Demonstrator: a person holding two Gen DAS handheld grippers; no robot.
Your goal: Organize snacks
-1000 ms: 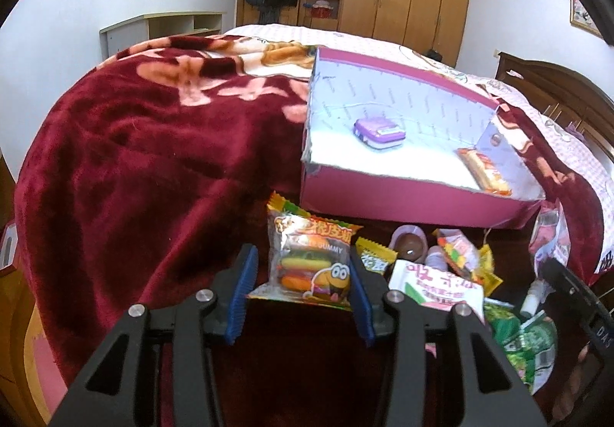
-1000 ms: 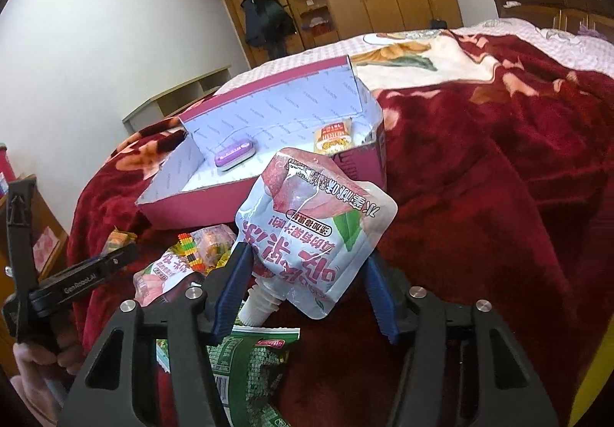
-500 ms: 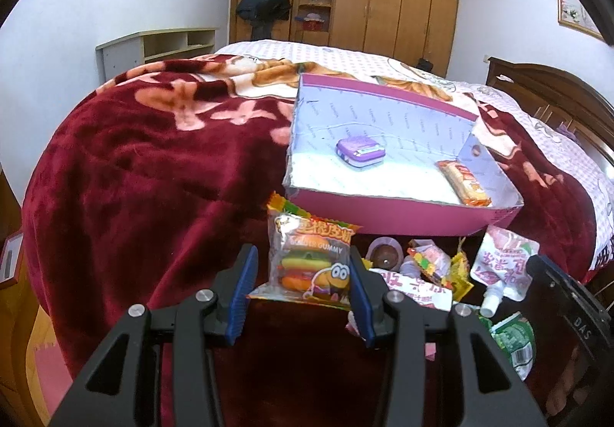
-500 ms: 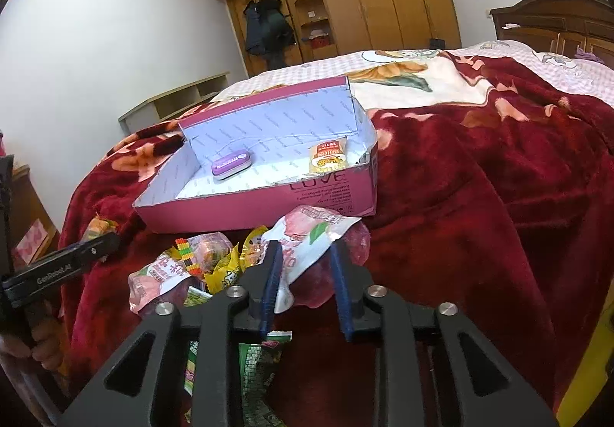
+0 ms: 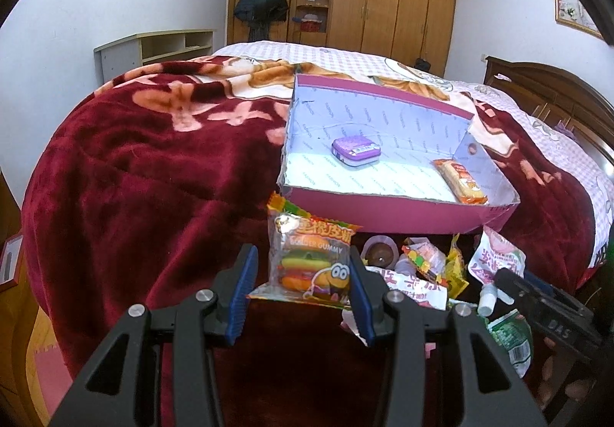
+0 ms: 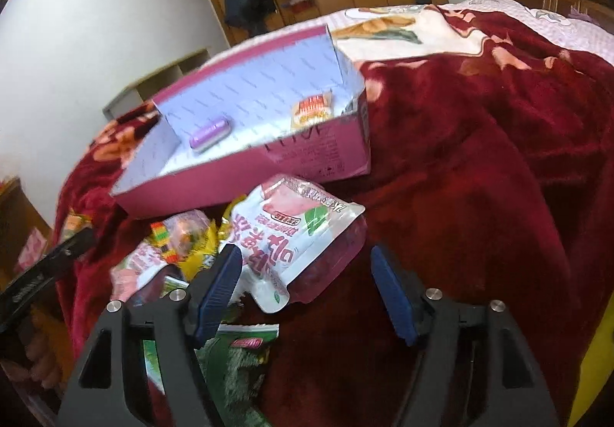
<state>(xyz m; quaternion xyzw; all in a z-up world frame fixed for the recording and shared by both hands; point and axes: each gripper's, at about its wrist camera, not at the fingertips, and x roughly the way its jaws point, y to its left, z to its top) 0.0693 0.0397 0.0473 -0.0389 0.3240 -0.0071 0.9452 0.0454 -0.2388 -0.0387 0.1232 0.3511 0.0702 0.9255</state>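
Note:
My left gripper (image 5: 302,273) is shut on a clear burger gummy packet (image 5: 311,262) and holds it upright just in front of the pink cardboard box (image 5: 383,212). A purple tin (image 5: 355,150) and an orange snack packet (image 5: 460,181) lie inside the box. In the right wrist view, my right gripper (image 6: 303,273) has its jaws opening. A pink-and-white drink pouch (image 6: 291,243) lies between them on the snack pile. The pouch is against the left pad, and the right pad stands clear of it. The pink box (image 6: 230,177) is right behind.
A loose pile of snacks (image 5: 422,262) lies on the dark red blanket (image 5: 153,177) before the box, with a green packet (image 6: 238,361) nearest me. The right gripper's black body (image 5: 548,312) is at the left view's lower right. Wardrobes and a shelf stand beyond the bed.
The right gripper's jaws closed narrowly on the drink pouch, then spread wide; the pouch now rests lower, on the pile. The left gripper still holds the gummy packet.

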